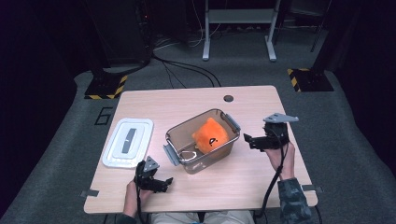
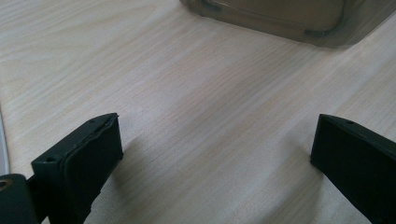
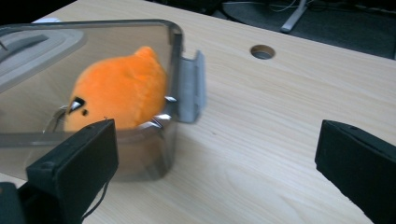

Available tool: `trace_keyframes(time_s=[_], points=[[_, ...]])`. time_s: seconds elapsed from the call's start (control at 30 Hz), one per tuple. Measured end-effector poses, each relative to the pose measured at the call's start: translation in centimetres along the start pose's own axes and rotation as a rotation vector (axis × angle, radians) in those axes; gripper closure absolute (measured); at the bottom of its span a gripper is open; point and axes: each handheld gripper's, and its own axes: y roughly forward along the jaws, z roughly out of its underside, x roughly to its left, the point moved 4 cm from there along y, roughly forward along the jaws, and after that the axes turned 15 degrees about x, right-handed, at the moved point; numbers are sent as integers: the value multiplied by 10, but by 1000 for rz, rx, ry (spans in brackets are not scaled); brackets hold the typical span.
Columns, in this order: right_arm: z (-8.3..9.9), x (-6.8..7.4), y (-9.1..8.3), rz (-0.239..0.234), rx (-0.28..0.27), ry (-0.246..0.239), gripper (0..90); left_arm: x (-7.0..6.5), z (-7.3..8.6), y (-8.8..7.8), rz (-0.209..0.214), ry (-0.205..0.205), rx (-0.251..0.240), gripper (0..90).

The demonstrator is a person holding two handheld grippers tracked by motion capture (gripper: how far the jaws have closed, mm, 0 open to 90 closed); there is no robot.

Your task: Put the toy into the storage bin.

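A light wood-grain desk [image 1: 154,100] with rounded corners stands on a grey carpeted floor [image 1: 56,140]. Near the middle of its far edge is a small round hole [image 1: 228,98]. At the desk's centre sits a clear plastic box [image 1: 187,133] with grey latches on its two short ends, set at a slant to the desk's edges; an orange plush toy [image 1: 210,134] lies inside it. To the left of the box, a little apart from it, a white lid [image 1: 128,142] with a grey strip down its middle lies flat near the desk's left edge. In the left gripper view the desk shows bare wood in front of the box's near wall.
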Motion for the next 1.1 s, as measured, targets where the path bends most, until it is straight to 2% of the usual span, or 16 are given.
trace_keyframes(time_s=[0.1, 0.13, 0.17, 0.23, 0.47, 0.6, 0.77, 0.97, 1.1], points=[[17, -14, -4, 9, -27, 45, 0, 0, 0, 0, -1, 7, 6, 19], [17, -14, -4, 9, -27, 45, 0, 0, 0, 0, -1, 7, 6, 19], [28, -21, -1, 14, -22, 59, 0, 0, 0, 0, 2, 8, 8, 18], [35, -24, 3, 20, -7, 62, 0, 1, 0, -1, -1, 11, 8, 19], [69, -37, 30, 67, 38, 104, 0, 1, 0, 0, -4, 10, 6, 19], [90, -44, 54, 52, 98, 130, 0, 1, 0, 0, -4, 10, 6, 19], [106, -52, 73, 41, 124, 158, 0, 1, 0, 0, -1, 11, 8, 19], [110, -52, 81, 65, 127, 138, 0, 1, 0, -1, 1, 15, 14, 19], [111, -50, 87, 85, 184, 111, 0, 1, 0, -1, 1, 15, 14, 18]])
